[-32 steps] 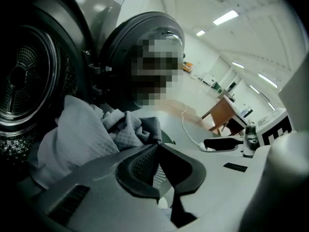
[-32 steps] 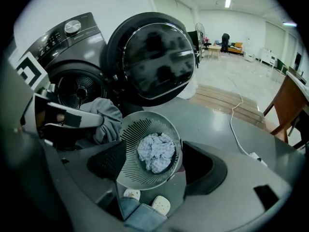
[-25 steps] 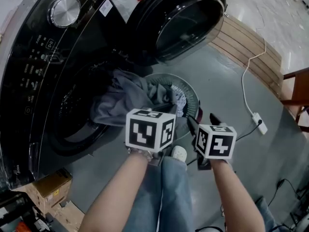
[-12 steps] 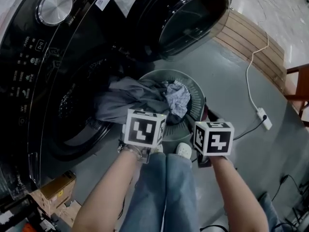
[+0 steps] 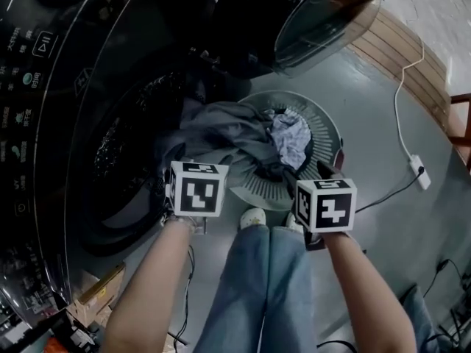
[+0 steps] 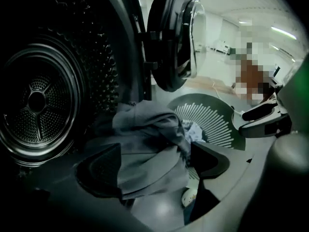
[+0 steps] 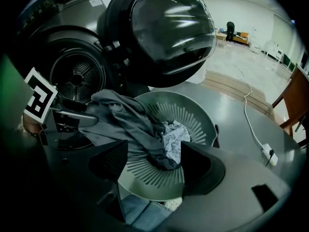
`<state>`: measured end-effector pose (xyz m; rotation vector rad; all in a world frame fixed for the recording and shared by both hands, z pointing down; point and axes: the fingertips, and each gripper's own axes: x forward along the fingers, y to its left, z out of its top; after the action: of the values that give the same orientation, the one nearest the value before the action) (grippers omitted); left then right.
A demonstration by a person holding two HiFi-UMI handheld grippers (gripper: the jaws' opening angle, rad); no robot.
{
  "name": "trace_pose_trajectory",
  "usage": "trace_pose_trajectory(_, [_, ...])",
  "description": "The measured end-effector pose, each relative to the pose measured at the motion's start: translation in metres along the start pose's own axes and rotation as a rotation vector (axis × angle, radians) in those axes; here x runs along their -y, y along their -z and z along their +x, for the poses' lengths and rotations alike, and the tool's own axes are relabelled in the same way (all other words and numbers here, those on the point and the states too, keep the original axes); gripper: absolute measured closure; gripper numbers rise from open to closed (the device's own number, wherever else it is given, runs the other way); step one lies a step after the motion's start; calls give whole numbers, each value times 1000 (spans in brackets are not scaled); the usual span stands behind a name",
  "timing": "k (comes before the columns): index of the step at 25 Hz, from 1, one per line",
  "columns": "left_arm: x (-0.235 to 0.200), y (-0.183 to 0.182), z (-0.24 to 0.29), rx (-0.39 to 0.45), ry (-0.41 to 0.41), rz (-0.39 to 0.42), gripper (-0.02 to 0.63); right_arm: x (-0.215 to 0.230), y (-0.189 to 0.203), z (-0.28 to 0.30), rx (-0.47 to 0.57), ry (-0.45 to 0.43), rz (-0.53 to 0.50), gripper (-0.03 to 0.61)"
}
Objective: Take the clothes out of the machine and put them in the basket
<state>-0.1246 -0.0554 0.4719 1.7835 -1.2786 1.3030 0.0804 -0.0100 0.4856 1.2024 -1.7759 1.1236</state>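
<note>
**Grey garment halfway over: part in the basket, part on the machine's lip**

Nearest the person, the left gripper [image 6: 153, 166] has its jaws opening. The soft folds of the grey garment [image 5: 228, 134] lie in the gap between them, but the pads do not press on the cloth. The right gripper [image 7: 154, 163] stands spread and empty, and past its dark, ribbed pads only the basket shows.

Just beyond both grippers, the garment is a limp, matte, heavily creased sheet. It drapes from the mouth of the drum [image 6: 36, 100] across the near rim of the basket [image 5: 324, 127]. One end is bunched inside the basket, and the other end trails on the machine's opening. A smaller, pale patterned cloth [image 5: 291, 138] lies crumpled on the basket floor, touching the grey one.

The basket is round, shallow, pale green plastic, and its wall is cut with radial slots. It sits on the smooth grey floor right below the opening.

Farther off, the perforated metal drum looks bare as far as it shows. The glossy, domed door [image 5: 316, 13] hangs wide open above.

The task seems nearly done; what remains is clearing the trailing end into the basket.
</note>
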Motion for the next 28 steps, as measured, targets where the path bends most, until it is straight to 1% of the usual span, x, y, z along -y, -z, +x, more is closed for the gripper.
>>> trace_pose_trajectory(2, [-22,4,7,-7,-44,19,150,-10,-2,11,-4,-5,-1,238])
trace_pose_trajectory(4, [-46,10,12,-26,-90,34,123,-21,-1,21,-14,-11,0,238])
trace_pose_trajectory(6, [-67,16,19,-51,-119,44,106,-30,-3,30,-16,-17,-2,238])
trace_pose_trajectory(10, [-99,27,43,-101,-139,49,76,-42,-7,53,-8,-26,-14,238])
trace_pose_trajectory(13, [-116,32,64,-121,-144,61,61,-47,-7,72,-4,-34,-17,238])
trace_pose_trajectory(17, [-117,37,86,-154,-125,87,63,-46,-2,87,-5,-35,-20,238])
trace_pose_trajectory(20, [-117,40,90,-172,-118,93,63,-42,5,92,-12,-32,-18,239])
trace_pose_trajectory(24, [-115,42,90,-177,-95,95,69,-34,11,91,-29,-21,-50,242])
trace_pose_trajectory(26, [-113,41,88,-187,-89,107,114,-32,10,86,-31,-12,-72,244])
trace_pose_trajectory(28, [-110,39,82,-184,-110,148,164,-31,12,78,-42,-10,-96,245])
